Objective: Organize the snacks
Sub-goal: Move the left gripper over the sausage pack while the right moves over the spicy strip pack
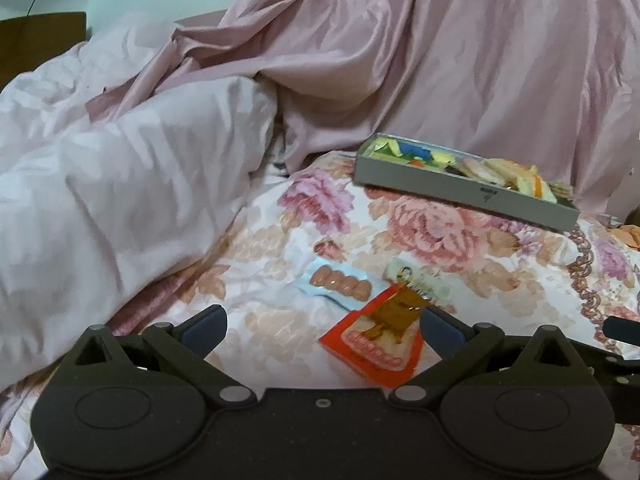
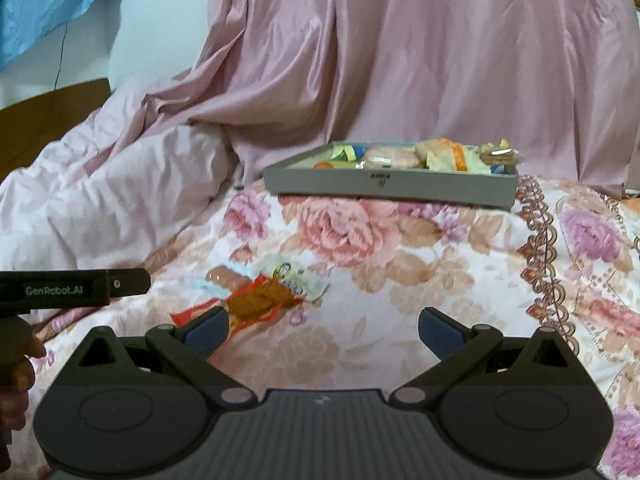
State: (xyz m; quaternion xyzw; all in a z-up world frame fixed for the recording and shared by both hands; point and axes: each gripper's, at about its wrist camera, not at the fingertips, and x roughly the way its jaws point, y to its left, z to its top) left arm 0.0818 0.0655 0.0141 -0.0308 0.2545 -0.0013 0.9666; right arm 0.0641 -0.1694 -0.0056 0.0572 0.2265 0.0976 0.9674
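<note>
A grey tray holding several wrapped snacks sits on the floral bedspread at the back right; in the right wrist view the tray is straight ahead. Three loose snacks lie nearer: an orange-red packet, a pale blue sausage pack and a white-green packet. My left gripper is open and empty, the orange packet lying by its right finger. My right gripper is open and empty, the orange packet by its left finger.
A rumpled white duvet lies on the left and a pink satin sheet is heaped behind the tray. The left gripper's body and the hand holding it show at the right wrist view's left edge.
</note>
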